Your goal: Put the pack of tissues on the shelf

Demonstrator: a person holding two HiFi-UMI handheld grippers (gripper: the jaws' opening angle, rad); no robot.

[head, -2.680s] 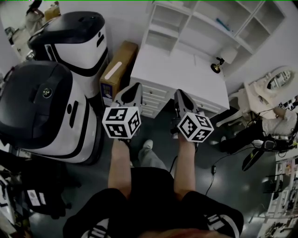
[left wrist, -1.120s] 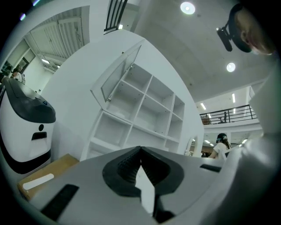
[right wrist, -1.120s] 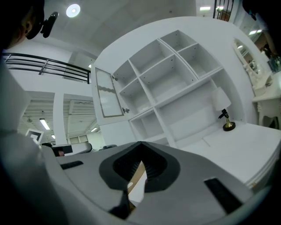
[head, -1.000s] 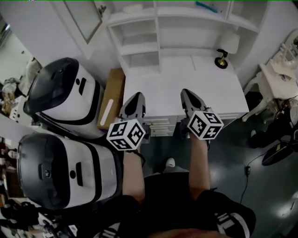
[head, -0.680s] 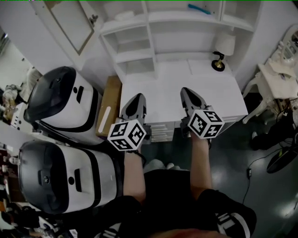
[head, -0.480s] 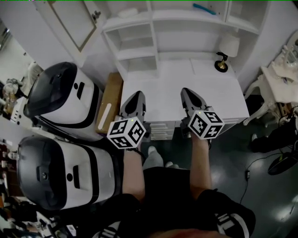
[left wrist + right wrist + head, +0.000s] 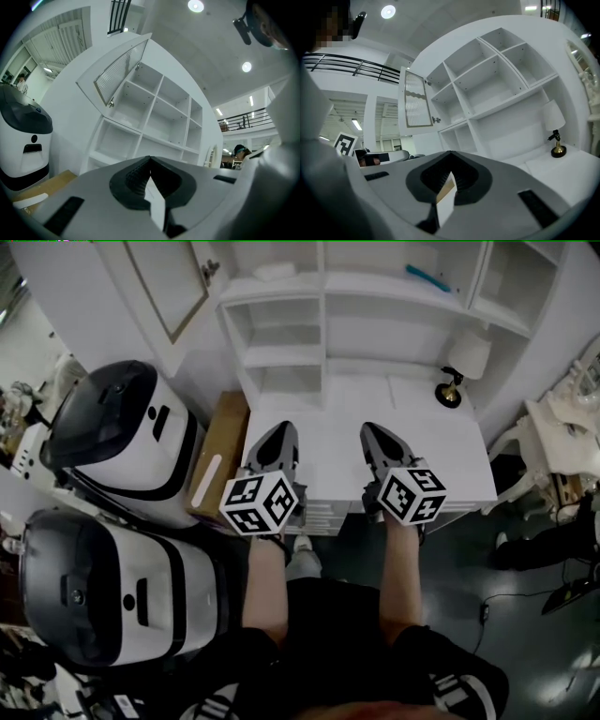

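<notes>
No pack of tissues shows clearly in any view. The white shelf unit (image 7: pixel 324 285) stands at the back of a white desk (image 7: pixel 328 418); its compartments (image 7: pixel 154 112) (image 7: pixel 497 84) look bare apart from a small pale flat thing (image 7: pixel 274 271) and a blue thing (image 7: pixel 427 277) on an upper board. My left gripper (image 7: pixel 281 434) and right gripper (image 7: pixel 373 434) hover side by side over the desk's front part, pointing at the shelves. Both are shut with nothing between the jaws, as the left gripper (image 7: pixel 150 159) and right gripper (image 7: pixel 450 153) views show.
Two big white-and-black machines (image 7: pixel 122 437) (image 7: pixel 103 587) stand at the left, with a cardboard box (image 7: pixel 217 460) wedged beside the desk. A small lamp (image 7: pixel 459 367) sits at the desk's back right. A cabinet door (image 7: pixel 169 287) hangs open at upper left. A white chair (image 7: pixel 553 437) is at the right.
The person has turned square to the desk and stepped closer; the shelves sit straight ahead now. Both grippers have come over the desk's front edge and stay shut.
</notes>
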